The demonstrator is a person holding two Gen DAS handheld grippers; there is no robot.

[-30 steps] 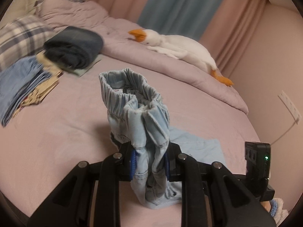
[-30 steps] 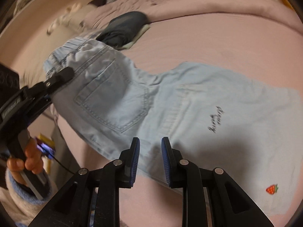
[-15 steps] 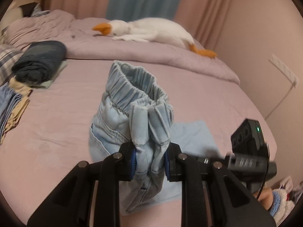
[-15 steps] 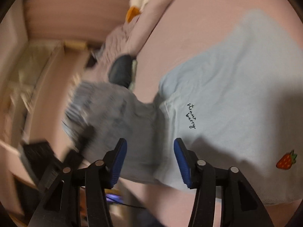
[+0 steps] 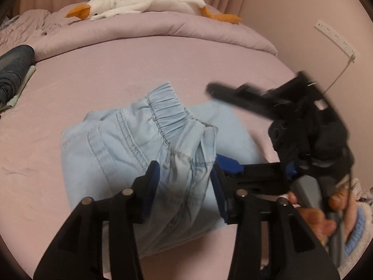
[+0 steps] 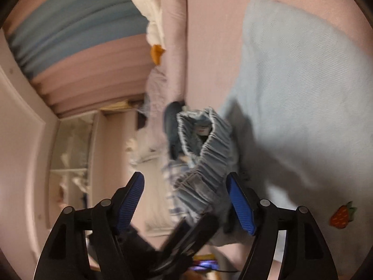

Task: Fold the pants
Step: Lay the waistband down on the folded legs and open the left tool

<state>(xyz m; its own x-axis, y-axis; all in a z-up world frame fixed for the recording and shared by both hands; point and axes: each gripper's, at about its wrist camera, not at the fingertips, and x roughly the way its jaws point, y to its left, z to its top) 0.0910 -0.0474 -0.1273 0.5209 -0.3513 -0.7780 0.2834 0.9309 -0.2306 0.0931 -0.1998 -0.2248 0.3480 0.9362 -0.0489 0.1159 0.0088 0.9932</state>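
one pair of light blue denim pants (image 5: 130, 144) lies on the pink bed sheet (image 5: 70, 86), elastic waistband (image 5: 167, 107) bunched and raised just ahead of the left gripper (image 5: 184, 186). left gripper fingers stand a little apart with a thick fold of waist fabric between the blue pads (image 5: 151, 186); pads look to touch the cloth on both sides, so it pinches the pants, loosely. pant leg (image 6: 303, 93) spreads flat on the sheet beyond and to the right of the right gripper (image 6: 186, 200), a strawberry patch (image 6: 341, 214) near its lower right finger. right gripper is spread wide, gathered waistband sitting in the gap between its pads, not clearly touched by either. in the left wrist view the right gripper shows blurred at right, one blue finger reaching in beside the waist fold, a hand (image 5: 312, 217) with a blue and white cuff on its handle. far ahead of left gripper: rolled pink duvet (image 5: 163, 30) with a white goose plush (image 5: 144, 2) on top. dark folded garment (image 5: 14, 70) far left. power strip (image 5: 335, 37) on wall, upper right. right wrist view is rotated and blurred.
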